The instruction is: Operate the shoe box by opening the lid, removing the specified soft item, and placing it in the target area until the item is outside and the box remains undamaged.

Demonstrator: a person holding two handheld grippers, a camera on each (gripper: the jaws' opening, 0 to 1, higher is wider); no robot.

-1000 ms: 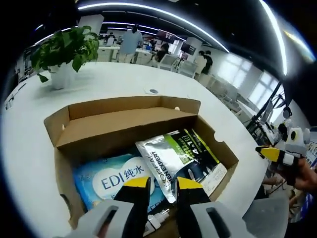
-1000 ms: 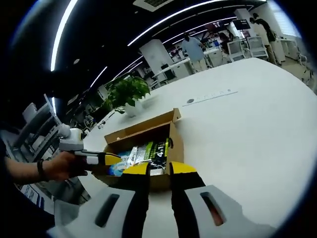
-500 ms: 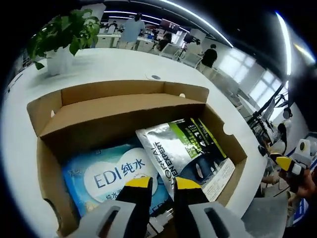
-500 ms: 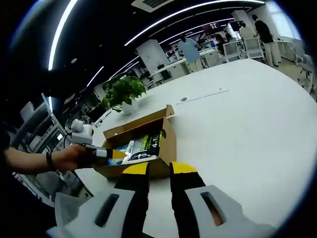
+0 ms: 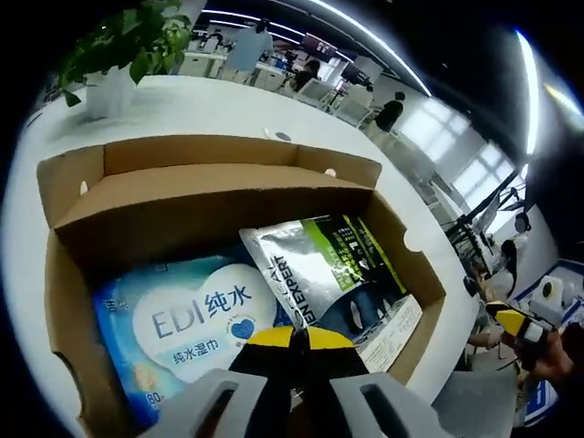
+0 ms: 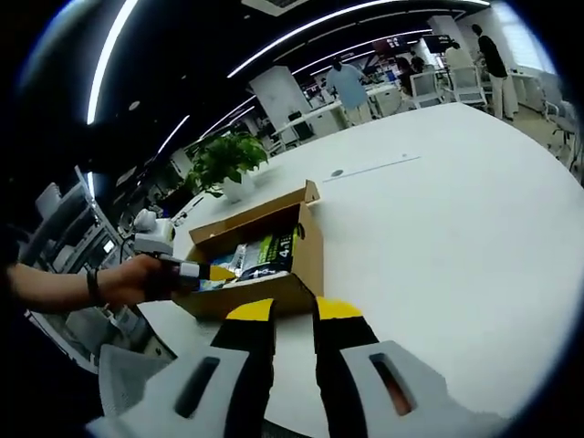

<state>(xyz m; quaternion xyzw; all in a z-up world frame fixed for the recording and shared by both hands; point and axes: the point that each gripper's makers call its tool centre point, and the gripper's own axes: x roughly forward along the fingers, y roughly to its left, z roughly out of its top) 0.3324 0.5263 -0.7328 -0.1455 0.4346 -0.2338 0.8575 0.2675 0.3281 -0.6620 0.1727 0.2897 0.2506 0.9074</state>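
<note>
Progress of the task, near to far. In the left gripper view, the left gripper [image 5: 294,338] is sitting at 6 o'clock with its yellow tips clenched together over the near edge of the silver and green pouch [image 5: 321,274]; whether any of the pouch is pinched between them cannot be told. Beside the pouch, at 8 o'clock, the blue wipes pack [image 5: 187,321] is lying flat. Both soft items are lying inside the shoe box [image 5: 397,248], whose lid [image 5: 201,196] is already folded back toward 12 o'clock, so opening appears done while removal and placing remain. The box is resting on the white desk [image 5: 210,105], with a potted plant [image 5: 123,50] beyond. In the right gripper view, the right gripper [image 6: 285,312] is hanging released, apart from the box.
</note>
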